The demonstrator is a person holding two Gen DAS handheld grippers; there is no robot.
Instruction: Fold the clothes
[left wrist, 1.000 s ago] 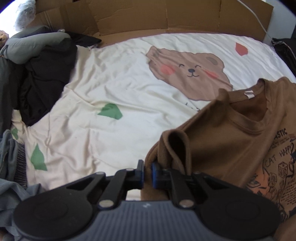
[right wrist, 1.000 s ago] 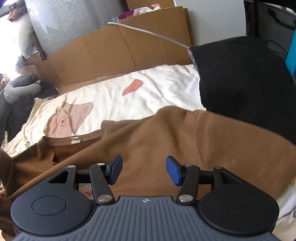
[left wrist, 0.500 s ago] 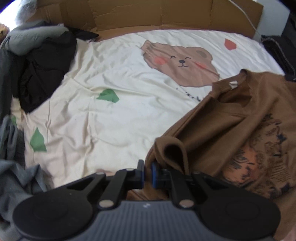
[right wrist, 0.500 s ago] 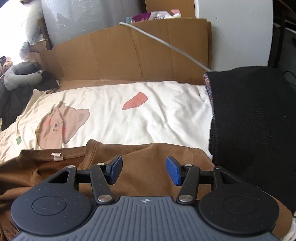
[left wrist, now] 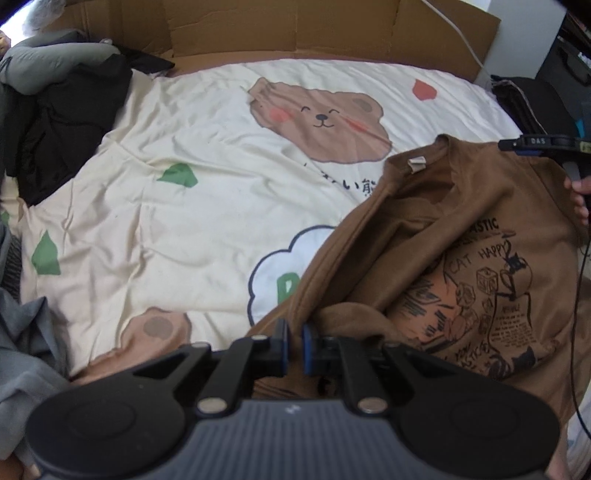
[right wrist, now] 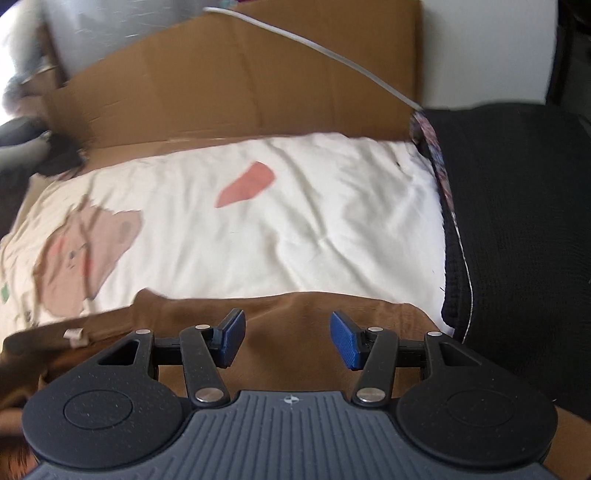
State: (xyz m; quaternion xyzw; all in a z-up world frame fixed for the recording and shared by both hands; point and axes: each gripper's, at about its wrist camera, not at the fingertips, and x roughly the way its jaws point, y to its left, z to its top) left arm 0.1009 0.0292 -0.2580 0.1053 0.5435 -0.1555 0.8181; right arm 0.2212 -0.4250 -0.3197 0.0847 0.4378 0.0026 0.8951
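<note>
Between the blue pads of the left gripper (left wrist: pixel 294 345) sat a bunched bit of the brown T-shirt (left wrist: pixel 454 236); the two pads were squeezed almost together and pinched the cloth tight; from that pinch the shirt spread out ahead and to the right of the fingers, with its cat picture facing up; its neck hole, with a small pale tag (left wrist: pixel 416 165), lay farther ahead of the fingers. Ahead and to the left of the left fingers lay the cream bedsheet (left wrist: pixel 207 221), and on it was a smiling bear face (left wrist: pixel 321 123), green shapes and a white cloud; far to the left of the fingers was a heap of dark clothes (left wrist: pixel 62 122); past the sheet stood brown cardboard (left wrist: pixel 280 26).

The right gripper (right wrist: pixel 287 339) had its blue pads spread wide apart, and nothing was caught between them; brown shirt cloth lay flat under and just ahead of the pads; whether the pads touched it could not be told. Ahead of the right fingers the sheet showed a pink shape (right wrist: pixel 245 184); to their right was a black knitted cloth (right wrist: pixel 524 229); this view was a bit blurry. Seen from the left wrist, the right gripper sat over the far right side of the shirt, with a person's fingers (left wrist: pixel 580 199) around its handle.
</note>
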